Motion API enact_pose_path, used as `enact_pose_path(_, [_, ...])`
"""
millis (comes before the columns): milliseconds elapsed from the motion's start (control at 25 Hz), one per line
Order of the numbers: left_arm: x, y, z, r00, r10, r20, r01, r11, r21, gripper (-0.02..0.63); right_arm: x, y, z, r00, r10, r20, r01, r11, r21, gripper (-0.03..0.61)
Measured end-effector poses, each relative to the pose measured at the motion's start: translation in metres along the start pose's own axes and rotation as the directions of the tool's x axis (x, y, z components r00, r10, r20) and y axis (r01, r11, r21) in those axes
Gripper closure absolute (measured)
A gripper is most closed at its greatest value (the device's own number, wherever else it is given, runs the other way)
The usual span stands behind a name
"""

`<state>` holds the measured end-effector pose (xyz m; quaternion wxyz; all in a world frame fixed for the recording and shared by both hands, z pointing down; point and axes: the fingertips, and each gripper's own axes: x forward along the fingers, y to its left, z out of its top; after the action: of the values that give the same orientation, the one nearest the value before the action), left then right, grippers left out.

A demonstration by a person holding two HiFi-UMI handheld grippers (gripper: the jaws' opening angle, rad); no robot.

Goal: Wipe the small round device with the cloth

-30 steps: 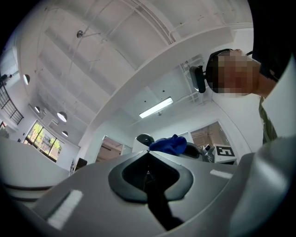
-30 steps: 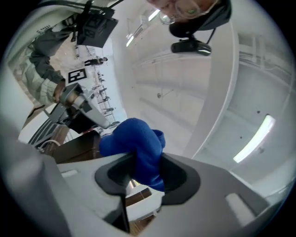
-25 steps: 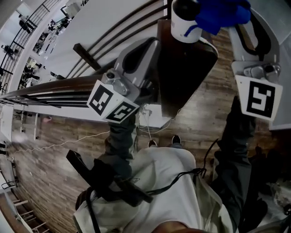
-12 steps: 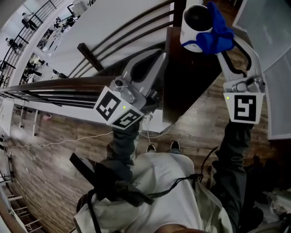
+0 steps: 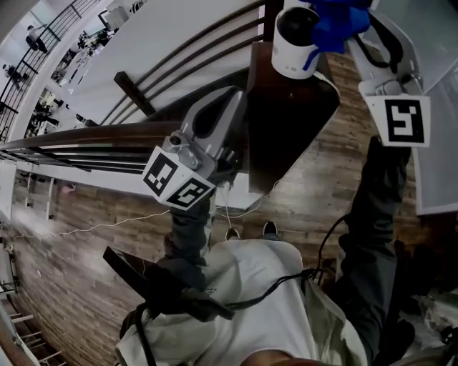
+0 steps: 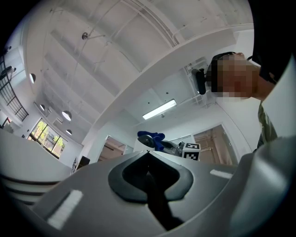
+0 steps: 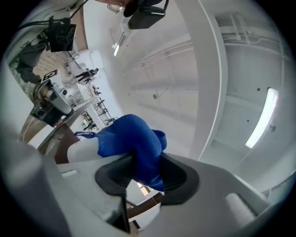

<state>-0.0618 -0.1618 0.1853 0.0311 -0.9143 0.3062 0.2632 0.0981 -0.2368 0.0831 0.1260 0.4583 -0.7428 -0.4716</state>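
Head view | device (image 5: 292, 51) upright, apparently | right gripper (image 5: 348, 34) pinches cloth (image 5: 338, 20) | left gripper (image 5: 236, 100) closed

Device (image 5: 289, 60) far side perhaps behind edge-cut cloth (image 5: 342, 25)

I am counting one small round white device with a black top (image 5: 293, 43) standing on one dark brown wooden tabletop (image 5: 286, 121). One blue fabric cloth (image 5: 338, 20) is touching the device's top. Two grey grippers are showing: left gripper (image 5: 237, 99) well apart from the device, right gripper (image 5: 352, 34) beside it. Each is carrying one black-and-white marker cube (image 5: 177, 179).
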Motion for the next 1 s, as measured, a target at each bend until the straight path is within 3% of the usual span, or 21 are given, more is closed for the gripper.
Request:
enact_pose_path(240, [-0.005,0.001,0.004,1.000,0.011,0.009,-0.011,1.000,0.013,0.612,-0.002,0.052,-0.032,0.987,0.136,-0.084,-0.144,0.986,-0.089,0.426])
enact_pose_path(440, [-0.009,0.003,-0.001,1.000,0.026,0.008,-0.026,1.000,0.001,0.612,-0.004,0.074,-0.039,0.953,0.301,-0.044,-0.304,0.947,-0.105,0.428])
enact_pose_path(520, [-0.011,0.005,-0.003,1.000,0.031,0.006,-0.031,1.000,-0.004,0.612,-0.003,0.062,-0.038,0.956,0.291,-0.042,-0.294,0.951,-0.092,0.428])
enact_pose_path(640, [-0.012,0.006,-0.003,0.999,0.032,0.009,-0.032,0.999,-0.006,0.612,0.007,0.021,-0.021,0.978,0.207,-0.027,-0.208,0.976,-0.061,0.428])
enact_pose_path(720, [-0.013,0.006,-0.004,0.999,0.031,0.010,-0.031,0.999,-0.011,0.612,0.018,0.003,-0.001,0.980,0.194,-0.035,-0.197,0.974,-0.108,0.428])
enact_pose_path(800, [-0.014,0.006,-0.006,0.999,0.031,0.008,-0.031,0.999,-0.016,0.612,0.032,0.001,0.019,0.974,0.218,-0.063,-0.226,0.949,-0.219,0.428])
enact_pose_path(920, [-0.016,0.005,-0.007,0.999,0.031,0.006,-0.031,0.999,-0.023,0.612,0.047,0.016,0.039,0.960,0.250,-0.125,-0.280,0.864,-0.418,0.428])
enact_pose_path(1000, [-0.017,0.006,-0.007,1.000,0.030,0.006,-0.030,0.999,-0.024,0.612,0.047,0.021,0.047,0.957,0.251,-0.142,-0.289,0.818,-0.497,0.428])
